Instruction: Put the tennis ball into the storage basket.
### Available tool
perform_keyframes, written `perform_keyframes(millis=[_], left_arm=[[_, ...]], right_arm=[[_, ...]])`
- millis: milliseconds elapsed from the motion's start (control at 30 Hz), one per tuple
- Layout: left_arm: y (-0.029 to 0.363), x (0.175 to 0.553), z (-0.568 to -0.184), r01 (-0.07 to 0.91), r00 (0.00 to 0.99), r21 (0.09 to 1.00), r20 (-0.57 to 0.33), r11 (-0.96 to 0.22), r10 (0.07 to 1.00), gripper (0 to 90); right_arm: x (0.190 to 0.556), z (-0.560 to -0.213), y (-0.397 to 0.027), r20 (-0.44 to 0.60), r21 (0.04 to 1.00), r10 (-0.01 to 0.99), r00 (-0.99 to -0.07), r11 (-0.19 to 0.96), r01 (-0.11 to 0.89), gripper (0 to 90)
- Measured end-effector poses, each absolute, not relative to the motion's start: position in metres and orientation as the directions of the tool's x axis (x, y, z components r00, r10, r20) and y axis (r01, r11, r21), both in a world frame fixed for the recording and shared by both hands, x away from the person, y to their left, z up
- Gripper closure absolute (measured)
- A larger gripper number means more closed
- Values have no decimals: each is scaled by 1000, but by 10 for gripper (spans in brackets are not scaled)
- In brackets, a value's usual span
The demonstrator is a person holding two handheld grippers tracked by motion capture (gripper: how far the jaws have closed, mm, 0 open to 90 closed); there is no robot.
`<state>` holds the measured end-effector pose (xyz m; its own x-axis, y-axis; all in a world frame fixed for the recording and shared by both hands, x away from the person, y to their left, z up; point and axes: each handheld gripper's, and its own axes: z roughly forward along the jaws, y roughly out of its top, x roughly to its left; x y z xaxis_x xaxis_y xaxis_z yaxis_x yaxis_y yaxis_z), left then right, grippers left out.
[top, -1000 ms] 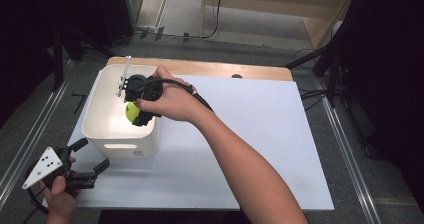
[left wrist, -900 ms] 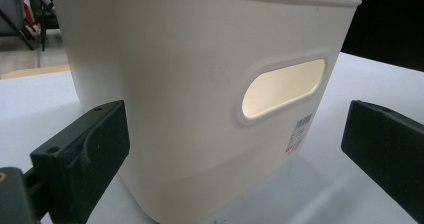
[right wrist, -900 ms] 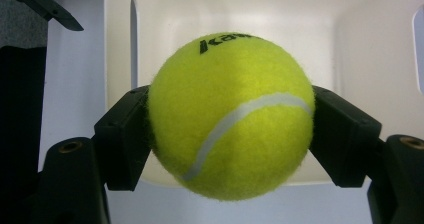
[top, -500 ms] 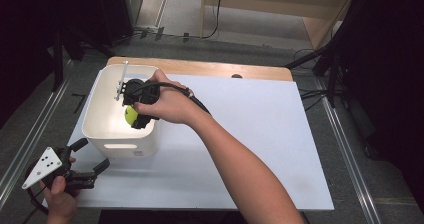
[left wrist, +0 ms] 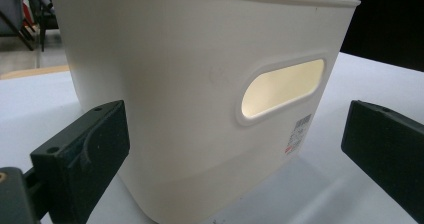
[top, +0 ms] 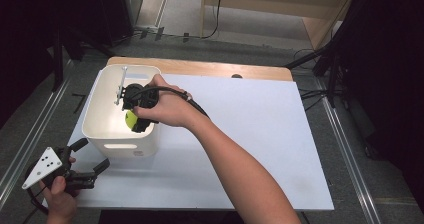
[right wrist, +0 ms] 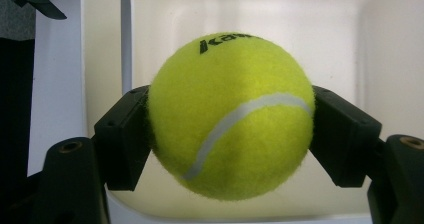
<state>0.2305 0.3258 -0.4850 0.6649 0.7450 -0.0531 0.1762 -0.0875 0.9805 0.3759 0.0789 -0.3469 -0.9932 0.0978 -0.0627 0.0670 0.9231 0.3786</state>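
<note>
My right gripper (top: 134,123) is shut on a yellow-green tennis ball (top: 130,118), reaching down into a white plastic bin (top: 93,112) at the table's left. In the right gripper view the ball (right wrist: 232,116) is squeezed between both black pads (right wrist: 125,134), with the bin's pale inside (right wrist: 350,44) behind it. My left gripper (top: 92,155) is open just outside the bin's near wall. In the left gripper view, the left gripper (left wrist: 235,149) has its jaws spread wide before the bin (left wrist: 175,84) and its handle slot (left wrist: 280,91), without touching it.
The bin stands on a white board (top: 260,134) over a wooden table whose far edge (top: 210,69) shows. Metal rails (top: 30,134) run along both sides. Cables and dark stands (top: 320,59) lie on the floor beyond the table.
My right gripper has dipped slightly lower and nearer inside the bin, still with the ball. The left gripper has stayed put.
</note>
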Motion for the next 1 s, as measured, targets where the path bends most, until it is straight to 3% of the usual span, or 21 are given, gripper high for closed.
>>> perform_keyframes(millis=[1000], left_arm=[[326,230,-485,175,665,980,-49,-91,745,0]], right_arm=[[376,-368,85,-56,301,87,-995,951,66,237]])
